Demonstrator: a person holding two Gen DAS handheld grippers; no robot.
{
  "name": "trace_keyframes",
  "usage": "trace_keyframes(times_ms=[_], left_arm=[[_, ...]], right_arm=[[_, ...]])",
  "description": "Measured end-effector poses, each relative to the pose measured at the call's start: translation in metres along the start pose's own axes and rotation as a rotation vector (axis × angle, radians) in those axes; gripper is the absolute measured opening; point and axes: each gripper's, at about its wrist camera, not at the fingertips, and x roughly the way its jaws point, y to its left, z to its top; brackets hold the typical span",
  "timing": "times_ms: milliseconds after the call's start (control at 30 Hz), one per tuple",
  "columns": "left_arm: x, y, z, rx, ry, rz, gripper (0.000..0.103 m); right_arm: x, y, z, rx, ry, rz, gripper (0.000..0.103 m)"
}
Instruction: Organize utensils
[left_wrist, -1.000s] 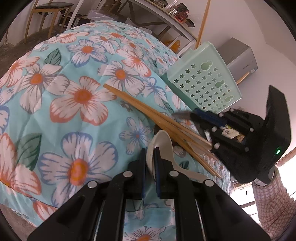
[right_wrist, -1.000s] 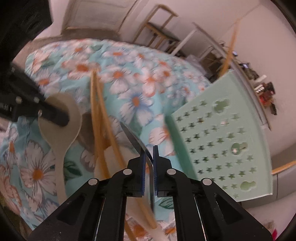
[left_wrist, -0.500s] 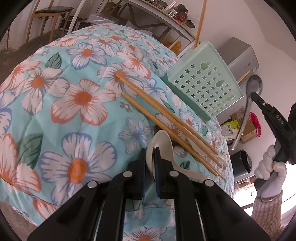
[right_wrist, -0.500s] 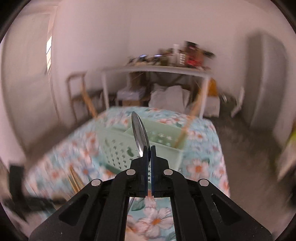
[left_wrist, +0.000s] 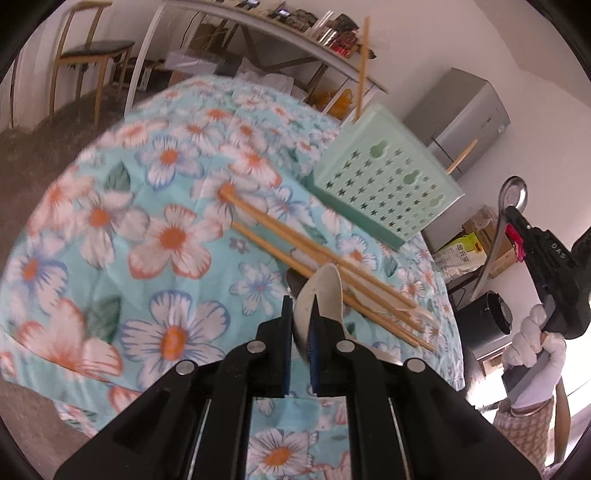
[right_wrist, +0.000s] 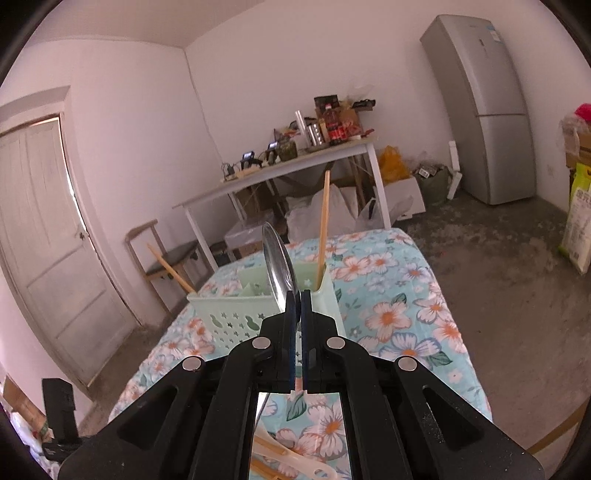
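Right gripper (right_wrist: 298, 295) clamps metal spoon (right_wrist: 277, 258), raised before the mint basket (right_wrist: 236, 317).
Left gripper (left_wrist: 299, 314) pinches white spoon (left_wrist: 325, 291) (chopsticks (left_wrist: 295, 243) alongside on cloth).

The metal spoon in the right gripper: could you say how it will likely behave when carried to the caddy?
The metal spoon looks rigid, so it should not flex. Its polished surface may slip or pivot between the pads, since the right gripper pinches only its thin handle. Bowl up, it seems top-heavy and may swing over the green caddy.
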Motion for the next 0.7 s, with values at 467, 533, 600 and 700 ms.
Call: trace_keyframes(times_ms=[467, 533, 600, 700], left_arm=[[-0.091, -0.052, 0.076, 0.167, -0.290, -0.013, 0.006], [-0.100, -0.062, 0.091, 0.199, -0.346, -0.022, 0.006], [-0.109, -0.077, 0.108, 0.249, -0.420, -0.011, 0.006], [-0.116, -0.102, 0.130, 0.335, -0.522, 0.017, 0.006]], right_arm=[[-0.019, -0.010, 0.002, 0.009, -0.063, 0.010, 0.001], [-0.021, -0.010, 0.003, 0.009, -0.071, 0.017, 0.001], [-0.023, -0.010, 0.002, 0.008, -0.077, 0.023, 0.001], [-0.024, -0.010, 0.005, 0.008, -0.086, 0.034, 0.001]])
